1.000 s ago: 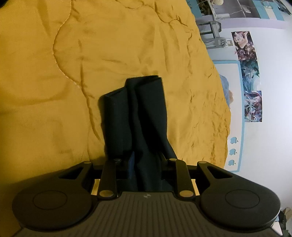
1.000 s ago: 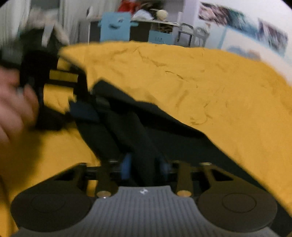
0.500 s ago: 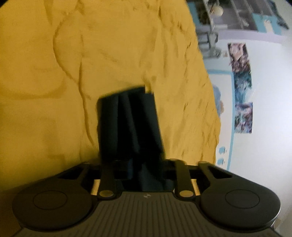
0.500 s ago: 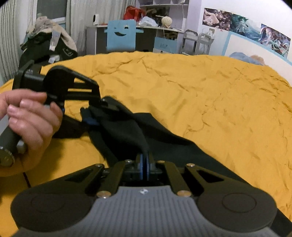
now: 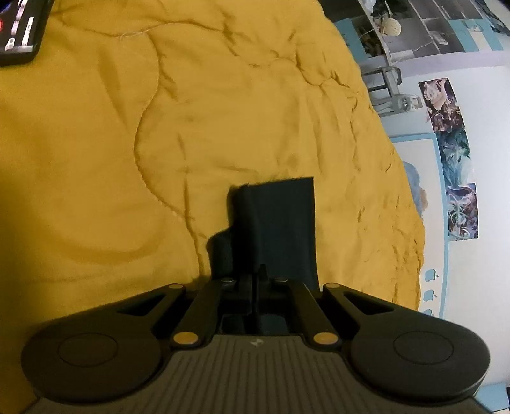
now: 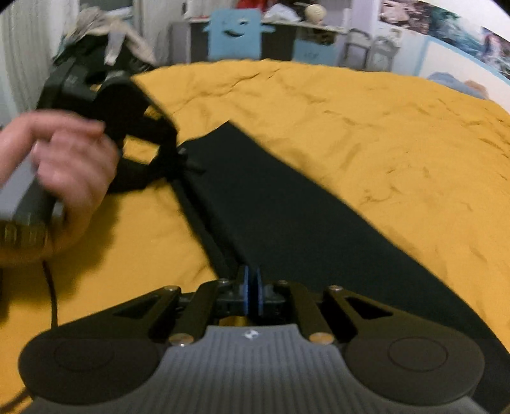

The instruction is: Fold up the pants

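Left wrist view: a phone [image 5: 19,30] lies at the far left corner of the yellow bedspread [image 5: 95,159], well left of the dark pants [image 5: 277,223]. The left gripper [image 5: 256,280] has its jaws closed together, pinching a thin edge of the pants, whose squared-off end lies flat on the bedspread just beyond the fingertips. Posters [image 5: 452,153] hang on the wall to the right of the pants.

Right wrist view: a hand [image 6: 63,172] at the left holds the left gripper, blurred, at the far corner of the pants. The pants stretch flat across the bedspread toward the lower right. The right gripper [image 6: 251,286] has just been opening; its blue pads [image 6: 244,293] stand a sliver apart at the near edge of the cloth, and whether they pinch it I cannot tell
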The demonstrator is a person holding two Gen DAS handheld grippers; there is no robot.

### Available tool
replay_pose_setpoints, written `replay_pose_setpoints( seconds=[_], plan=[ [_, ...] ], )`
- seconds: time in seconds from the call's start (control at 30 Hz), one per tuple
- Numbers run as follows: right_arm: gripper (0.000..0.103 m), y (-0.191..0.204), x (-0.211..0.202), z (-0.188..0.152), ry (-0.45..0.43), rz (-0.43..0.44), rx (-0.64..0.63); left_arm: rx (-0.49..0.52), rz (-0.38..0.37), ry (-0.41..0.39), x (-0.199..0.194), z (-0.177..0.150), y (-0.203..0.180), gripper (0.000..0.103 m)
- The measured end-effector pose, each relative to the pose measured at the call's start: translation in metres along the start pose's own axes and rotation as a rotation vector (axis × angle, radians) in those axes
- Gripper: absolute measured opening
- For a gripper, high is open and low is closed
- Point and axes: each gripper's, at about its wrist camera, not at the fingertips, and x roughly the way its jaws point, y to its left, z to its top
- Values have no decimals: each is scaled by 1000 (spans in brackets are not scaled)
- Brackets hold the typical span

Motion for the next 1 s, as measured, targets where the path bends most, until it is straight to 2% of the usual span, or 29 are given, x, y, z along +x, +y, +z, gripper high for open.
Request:
replay_pose_setpoints(
  seconds=[0.1, 0.2, 0.27, 0.37, 0.43, 0.5, 0.6, 0.67, 0.73, 0.77, 0.83, 0.9, 0.93, 1.0],
  plan=[
    [9, 4, 1, -4, 22, 5, -21, 41, 47, -81, -11, 1, -4, 2],
    [10, 5, -1, -8, 71, 31, -29, -4, 79, -126, -19, 3, 1, 2],
    [9, 8, -7, -14, 112, 110, -36, 33, 116, -174, -26, 1, 0, 2],
    [9, 10, -26, -24, 83, 155, -48, 98, 161, -247, -35, -5, -13, 1],
    [9, 4, -39, -29, 42, 120, -2, 120, 188, -295, -41, -5, -18, 1],
    [9, -7, -55, -35, -30, 47, 58, 140, 193, -350, -51, -7, -24, 2],
    [12, -24, -72, -53, -135, -142, 183, 274, 128, -392, -57, -26, -51, 2],
    [26, -30, -73, -69, -156, -291, 252, 387, 58, -365, -54, -45, -69, 5],
    [26, -31, -60, -87, -64, -358, 296, 490, -46, -269, -43, -72, -84, 8],
    [26, -29, -55, -98, -10, -337, 317, 535, -96, -204, -37, -86, -91, 9],
    [26, -15, -63, -110, -10, -318, 288, 632, -173, -80, -23, -115, -105, 13],
    [25, -11, -79, -118, 13, -260, 296, 733, -221, -2, -14, -147, -115, 14],
    [23, -14, -91, -123, 10, -218, 339, 784, -236, 26, -11, -163, -119, 15],
    [23, -20, -116, -134, -13, -187, 375, 880, -255, 86, -6, -196, -125, 17]
  ],
)
